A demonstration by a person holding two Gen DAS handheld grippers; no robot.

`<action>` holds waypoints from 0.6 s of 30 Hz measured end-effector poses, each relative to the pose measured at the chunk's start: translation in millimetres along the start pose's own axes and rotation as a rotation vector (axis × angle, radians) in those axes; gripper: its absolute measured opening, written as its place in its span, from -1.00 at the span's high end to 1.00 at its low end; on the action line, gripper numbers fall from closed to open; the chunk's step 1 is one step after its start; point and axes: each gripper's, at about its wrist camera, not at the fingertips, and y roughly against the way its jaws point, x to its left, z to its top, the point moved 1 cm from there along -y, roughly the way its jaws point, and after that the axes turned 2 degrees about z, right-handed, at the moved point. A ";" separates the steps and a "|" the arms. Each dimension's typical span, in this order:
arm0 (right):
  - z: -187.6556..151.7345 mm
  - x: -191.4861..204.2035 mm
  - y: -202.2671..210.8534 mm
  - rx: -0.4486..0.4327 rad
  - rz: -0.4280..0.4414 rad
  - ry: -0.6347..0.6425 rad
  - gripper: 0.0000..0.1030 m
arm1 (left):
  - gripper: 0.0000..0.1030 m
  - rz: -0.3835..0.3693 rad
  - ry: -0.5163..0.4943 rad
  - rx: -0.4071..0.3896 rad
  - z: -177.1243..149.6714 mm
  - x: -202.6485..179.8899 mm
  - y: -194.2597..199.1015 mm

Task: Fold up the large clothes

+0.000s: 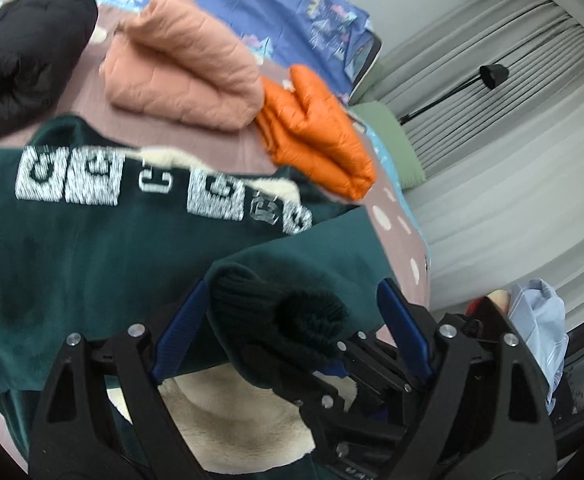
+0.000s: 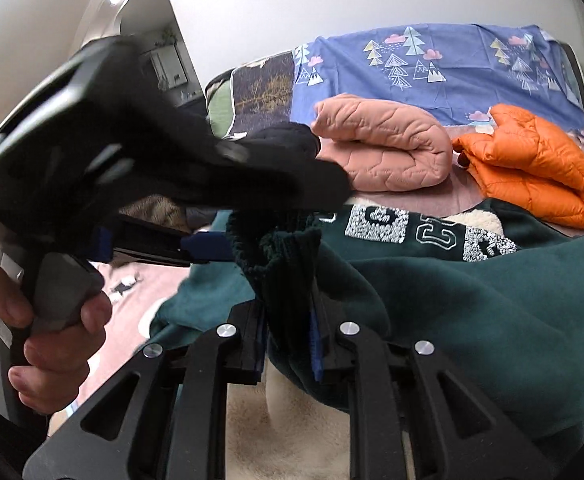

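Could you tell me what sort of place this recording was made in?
Most likely a bedroom in a home. Folded jackets, peach and orange, lie on a bed's pink sheet, a blue tree-print cover lies behind them, and pleated curtains hang alongside.

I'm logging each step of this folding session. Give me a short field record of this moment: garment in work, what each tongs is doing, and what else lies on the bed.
garment: dark green sweatshirt with white lettering, cream fleece lining showing
left tongs: open, ribbed cuff lying between the jaws
right tongs: shut on the ribbed cuff
folded nearby: peach quilted jacket, orange puffer jacket
also: black garment, far left
surface: pink bedspread
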 end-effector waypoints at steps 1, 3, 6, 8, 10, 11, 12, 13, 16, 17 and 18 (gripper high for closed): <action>-2.2 2.0 -1.4 0.006 -0.007 0.013 0.61 | -0.61 -0.007 0.009 0.007 -1.8 2.8 -3.9; -5.8 5.3 -2.7 0.016 -0.020 0.034 0.54 | -0.41 -0.002 0.023 0.010 -4.4 7.4 -9.8; -13.5 7.4 -7.9 0.052 0.004 0.051 0.16 | -0.18 -0.019 0.064 0.023 -8.2 17.7 -13.8; -16.8 4.3 -6.8 0.060 0.059 0.014 -0.13 | 0.13 -0.028 0.078 0.029 -13.0 23.9 -15.0; -18.9 2.1 -1.1 0.065 0.089 -0.017 -0.20 | 0.51 -0.048 0.100 0.034 -17.3 31.9 -15.7; -20.5 1.1 3.3 0.065 0.096 -0.031 -0.22 | 0.70 -0.060 0.117 0.035 -18.8 37.0 -16.0; -22.6 -1.9 10.1 0.065 0.109 -0.049 -0.23 | 0.72 -0.074 0.132 0.037 -20.2 41.6 -15.8; -24.9 -3.0 15.8 0.063 0.119 -0.064 -0.24 | 0.75 -0.087 0.143 0.039 -21.2 44.7 -16.3; -33.0 -15.3 38.9 0.046 0.128 -0.131 -0.35 | 0.79 -0.094 0.138 0.029 -22.5 44.4 -15.0; -36.2 -21.0 46.7 0.036 0.132 -0.155 -0.35 | 0.80 -0.097 0.132 0.026 -22.8 42.7 -13.3; -39.9 -28.0 55.2 0.026 0.132 -0.183 -0.36 | 0.81 -0.108 0.125 0.020 -22.7 39.7 -10.9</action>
